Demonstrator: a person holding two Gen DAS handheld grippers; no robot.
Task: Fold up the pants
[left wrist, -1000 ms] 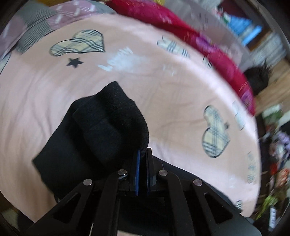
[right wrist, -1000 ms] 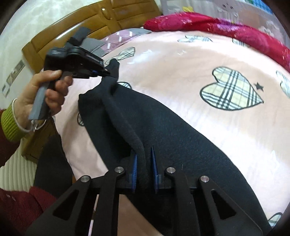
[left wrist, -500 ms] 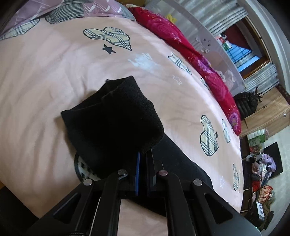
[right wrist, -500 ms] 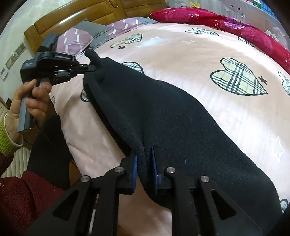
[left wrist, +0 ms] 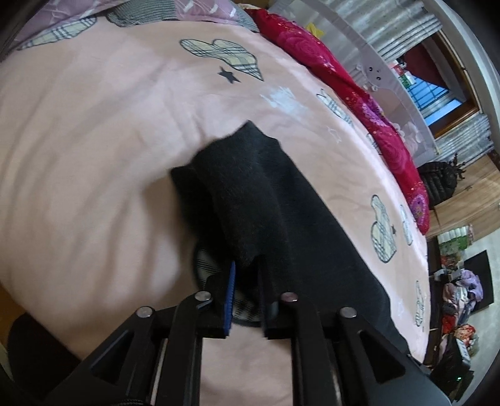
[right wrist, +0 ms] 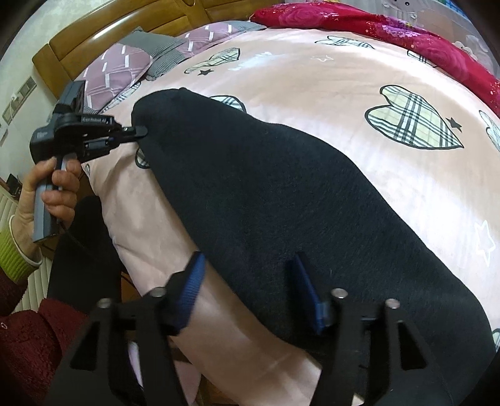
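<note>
Now the black fleece pants lie flat along the near edge of the pink bed with plaid hearts, one end toward the wooden headboard and purple pillows, no longer hanging in the air as they did half a second ago. The right gripper has let go: its jaws, which were clamped on the cloth's edge, now stand wide apart over it. The left gripper has its jaws parted too, yet a tongue of cloth still sits between them, so I cannot tell whether it still grips. This fold looks laid down, and the next one can likely begin. The red quilt runs along the far edge.
</note>
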